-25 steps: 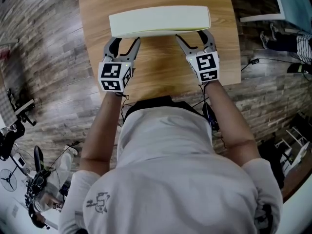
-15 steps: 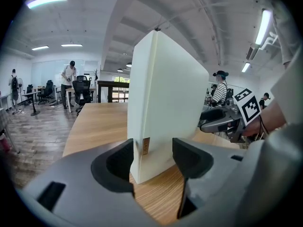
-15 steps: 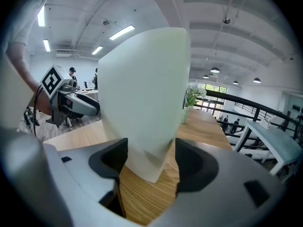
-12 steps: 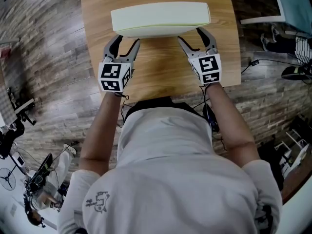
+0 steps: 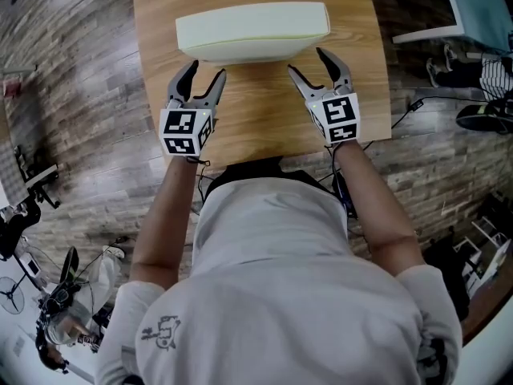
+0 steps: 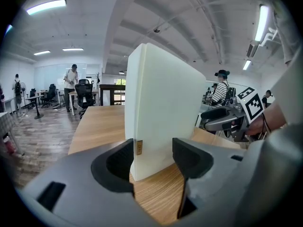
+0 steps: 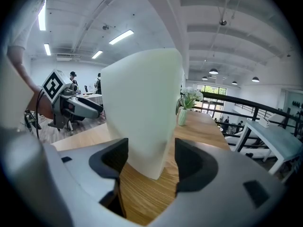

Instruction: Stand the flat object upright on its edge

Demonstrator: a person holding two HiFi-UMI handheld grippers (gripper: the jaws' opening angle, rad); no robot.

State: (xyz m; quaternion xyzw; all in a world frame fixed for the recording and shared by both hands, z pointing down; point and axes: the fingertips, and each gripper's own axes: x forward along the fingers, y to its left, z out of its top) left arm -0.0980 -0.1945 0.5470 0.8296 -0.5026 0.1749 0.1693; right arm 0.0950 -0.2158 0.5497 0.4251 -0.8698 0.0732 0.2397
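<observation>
A thick white slab [image 5: 252, 30] stands upright on its long edge across the far part of the wooden table [image 5: 256, 111]. My left gripper [image 5: 205, 70] is open just in front of the slab's left end, with no contact. My right gripper [image 5: 307, 61] is open just in front of the right end. In the left gripper view the slab [image 6: 161, 108] rises beyond the wide jaws of my left gripper [image 6: 152, 162], untouched by either pad. The right gripper view shows the slab [image 7: 139, 108] the same way, with my right gripper [image 7: 147, 160] clear of it.
A small vase with a plant [image 7: 183, 112] stands further along the table. A white table [image 5: 437, 6] is at the right, with wood floor all around. People and office chairs [image 6: 85, 91] are far off in the room.
Both grippers have drawn back a little towards me, away from the slab's near face. The slab stays upright on its own.
</observation>
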